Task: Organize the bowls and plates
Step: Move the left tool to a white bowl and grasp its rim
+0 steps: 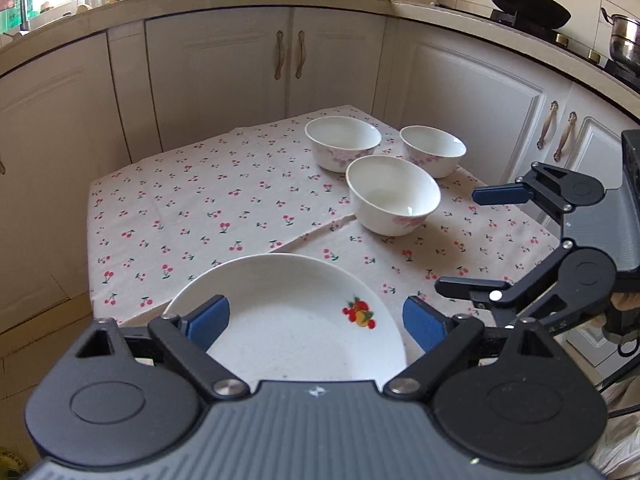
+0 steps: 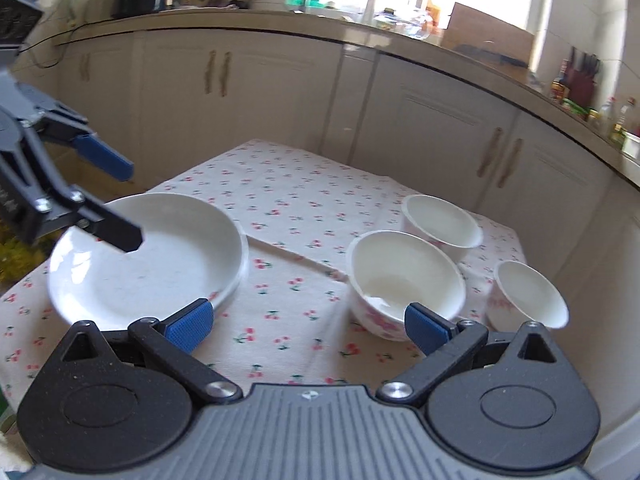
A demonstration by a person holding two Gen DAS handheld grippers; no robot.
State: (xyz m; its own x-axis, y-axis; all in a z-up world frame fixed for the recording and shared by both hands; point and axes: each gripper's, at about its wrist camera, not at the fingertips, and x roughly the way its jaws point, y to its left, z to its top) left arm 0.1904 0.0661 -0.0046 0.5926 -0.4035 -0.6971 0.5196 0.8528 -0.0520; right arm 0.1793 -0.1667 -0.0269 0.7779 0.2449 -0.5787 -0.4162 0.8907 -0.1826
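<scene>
A white plate with a fruit print lies at the near edge of the cherry-print tablecloth. My left gripper is open just above it, fingers either side, holding nothing. Three white bowls with pink flowers stand beyond: a near one, a far left one and a far right one. My right gripper is open and empty above the cloth, between the plate and the nearest bowl. The right gripper also shows in the left wrist view, at the table's right edge.
White kitchen cabinets wrap around behind the table. The counter holds jars, bottles, a black wok and a steel pot. The left gripper appears at the left of the right wrist view, above the plate.
</scene>
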